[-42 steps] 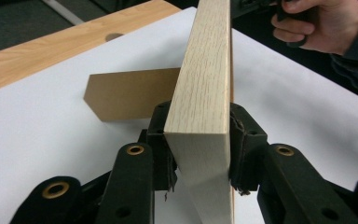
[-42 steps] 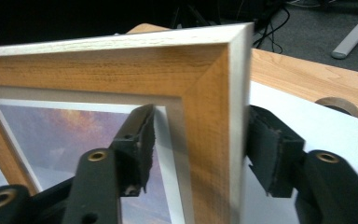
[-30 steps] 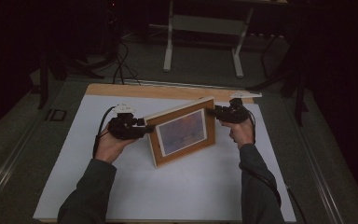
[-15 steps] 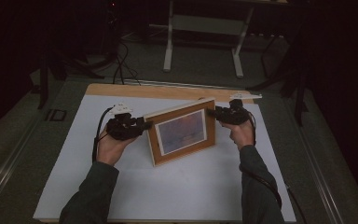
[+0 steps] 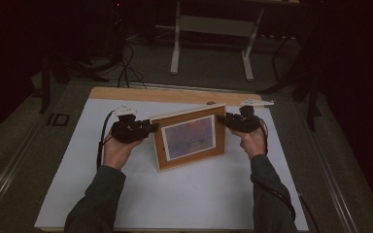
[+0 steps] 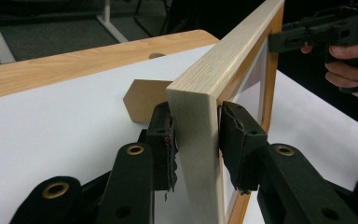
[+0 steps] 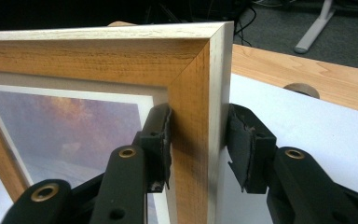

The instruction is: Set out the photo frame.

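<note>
The picture frame stands upright mid-tabletop on its lower edge, the left tool, its jaws just having closed, and right tool each pinching one side rail, apparently to steady it against tipping.

Only readable mark: a pale "ID"-like sign on the dark floor strip just left of the surface, seen in the high view. The picture frame shows a printed image with no legible caption, title or signature in any view. The wood and the black parts carry no readable brand, label or number.
</note>
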The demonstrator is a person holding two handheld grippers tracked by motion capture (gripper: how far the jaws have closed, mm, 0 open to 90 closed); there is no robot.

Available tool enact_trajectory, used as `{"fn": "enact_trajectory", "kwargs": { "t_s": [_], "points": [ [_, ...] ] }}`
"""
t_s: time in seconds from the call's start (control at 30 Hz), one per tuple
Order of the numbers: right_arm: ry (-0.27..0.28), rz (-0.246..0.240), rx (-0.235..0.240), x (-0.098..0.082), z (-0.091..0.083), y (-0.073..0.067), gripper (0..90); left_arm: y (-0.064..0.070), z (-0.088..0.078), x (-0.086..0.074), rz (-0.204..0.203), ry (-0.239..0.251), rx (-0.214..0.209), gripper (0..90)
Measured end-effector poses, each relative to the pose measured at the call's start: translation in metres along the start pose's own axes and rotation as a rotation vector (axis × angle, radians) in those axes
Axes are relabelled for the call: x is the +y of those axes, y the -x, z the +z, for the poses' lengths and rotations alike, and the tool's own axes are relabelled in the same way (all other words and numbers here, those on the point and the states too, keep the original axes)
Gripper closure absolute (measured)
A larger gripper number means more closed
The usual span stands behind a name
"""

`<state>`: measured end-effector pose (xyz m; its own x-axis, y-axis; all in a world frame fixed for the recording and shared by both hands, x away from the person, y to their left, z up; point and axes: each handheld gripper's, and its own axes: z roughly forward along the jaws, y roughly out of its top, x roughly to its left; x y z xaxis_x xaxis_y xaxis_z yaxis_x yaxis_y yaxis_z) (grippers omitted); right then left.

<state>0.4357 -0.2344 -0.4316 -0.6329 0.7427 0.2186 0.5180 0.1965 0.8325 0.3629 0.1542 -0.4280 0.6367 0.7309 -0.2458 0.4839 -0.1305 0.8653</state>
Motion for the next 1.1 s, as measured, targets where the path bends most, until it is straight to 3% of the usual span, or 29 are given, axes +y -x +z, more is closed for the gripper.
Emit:
{"fn": "enact_trajectory", "kwargs": {
  "t_s": [0.27,0.67,1.1],
  "points": [
    [-0.010,-0.001,-0.042,-0.002,-0.004,-0.007,61.4,-0.005,0.004,0.005,-0.003,-0.006,0.010,66.0],
    [-0.030,0.000,-0.078,-0.005,-0.012,-0.016,61.5,-0.006,0.009,0.012,0.041,-0.030,0.033,63.6],
    [-0.057,0.022,-0.105,-0.008,-0.018,-0.026,61.7,-0.015,0.012,0.013,-0.004,-0.017,0.007,61.7]
  ]
}}
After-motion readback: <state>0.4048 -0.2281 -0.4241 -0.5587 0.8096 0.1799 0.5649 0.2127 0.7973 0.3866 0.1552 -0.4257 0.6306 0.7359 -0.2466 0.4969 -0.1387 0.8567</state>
